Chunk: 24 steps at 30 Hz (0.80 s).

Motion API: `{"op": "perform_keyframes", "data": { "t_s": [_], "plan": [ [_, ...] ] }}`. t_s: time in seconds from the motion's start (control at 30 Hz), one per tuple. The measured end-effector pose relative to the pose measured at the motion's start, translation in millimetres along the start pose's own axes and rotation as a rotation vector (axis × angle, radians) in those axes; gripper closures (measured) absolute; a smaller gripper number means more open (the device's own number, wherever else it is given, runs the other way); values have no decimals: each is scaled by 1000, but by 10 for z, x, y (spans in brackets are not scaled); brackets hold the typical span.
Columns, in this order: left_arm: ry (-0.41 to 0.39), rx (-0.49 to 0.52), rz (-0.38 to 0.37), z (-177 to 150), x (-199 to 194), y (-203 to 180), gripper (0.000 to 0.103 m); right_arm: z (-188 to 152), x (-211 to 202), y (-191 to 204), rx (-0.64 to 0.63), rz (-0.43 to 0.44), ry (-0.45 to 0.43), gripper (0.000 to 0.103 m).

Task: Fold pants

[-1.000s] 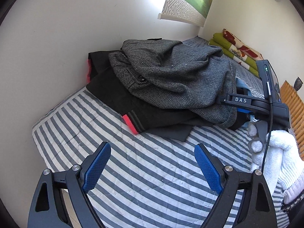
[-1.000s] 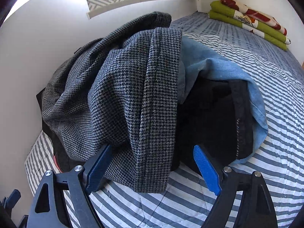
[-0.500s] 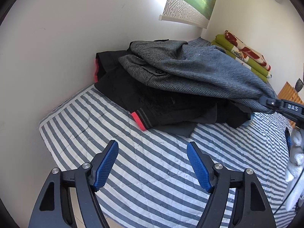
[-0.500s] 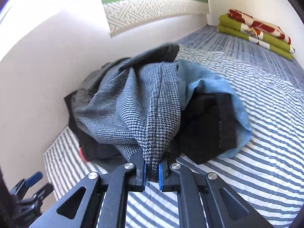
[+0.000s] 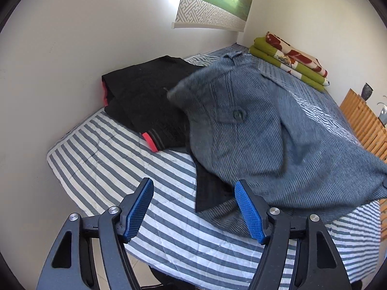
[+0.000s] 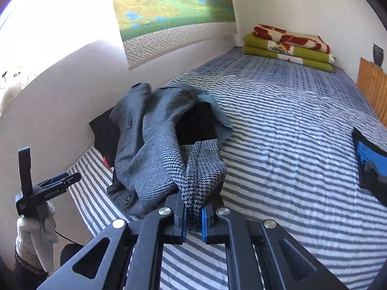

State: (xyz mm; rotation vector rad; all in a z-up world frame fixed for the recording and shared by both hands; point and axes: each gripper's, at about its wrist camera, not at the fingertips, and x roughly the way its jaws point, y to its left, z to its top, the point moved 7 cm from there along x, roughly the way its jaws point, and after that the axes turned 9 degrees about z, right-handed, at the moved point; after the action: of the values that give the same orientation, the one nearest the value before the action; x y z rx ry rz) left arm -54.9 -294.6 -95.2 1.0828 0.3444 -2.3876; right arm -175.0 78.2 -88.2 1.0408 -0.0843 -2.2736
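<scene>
Striped bedding (image 6: 290, 125) carried the grey houndstooth pants (image 6: 154, 159), lifted off a black garment (image 5: 150, 101) near the wall. My right claw (image 6: 193, 217) pinched their hem; my left claw (image 5: 193, 212) was closing, nothing between its pads.

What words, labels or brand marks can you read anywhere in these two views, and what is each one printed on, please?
White lettering on the side of the left gripper, seen from the right wrist view: too small and blurred to read.
Grey checked pants, striped bed cover, wall scroll, folded blankets: patterns only, no text.
</scene>
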Motion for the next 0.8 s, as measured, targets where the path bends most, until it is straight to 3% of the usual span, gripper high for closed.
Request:
{"op": "perform_keyframes", "data": {
  "t_s": [0.2,0.3,0.4,0.5,0.63,0.8],
  "plan": [
    [27,90,-53,-242,-124,-537,30,-634,-740,-877,166,-127,9,96],
    [53,151,-98,-392,-127,-935,30,-1008,-817,-1274,233,-193,105,94],
    [75,222,-142,-530,-139,-1302,30,-1311,-747,-1463,298,-215,209,81],
    [92,301,-183,-709,-191,-1699,30,-1419,-928,-1529,277,-297,161,76],
    [134,341,-253,-889,-175,-2086,31,-1260,-997,-1422,274,-199,88,76],
    [207,362,-293,-1098,-27,-2413,38,-975,-486,-1116,220,-67,109,76]
  ]
}}
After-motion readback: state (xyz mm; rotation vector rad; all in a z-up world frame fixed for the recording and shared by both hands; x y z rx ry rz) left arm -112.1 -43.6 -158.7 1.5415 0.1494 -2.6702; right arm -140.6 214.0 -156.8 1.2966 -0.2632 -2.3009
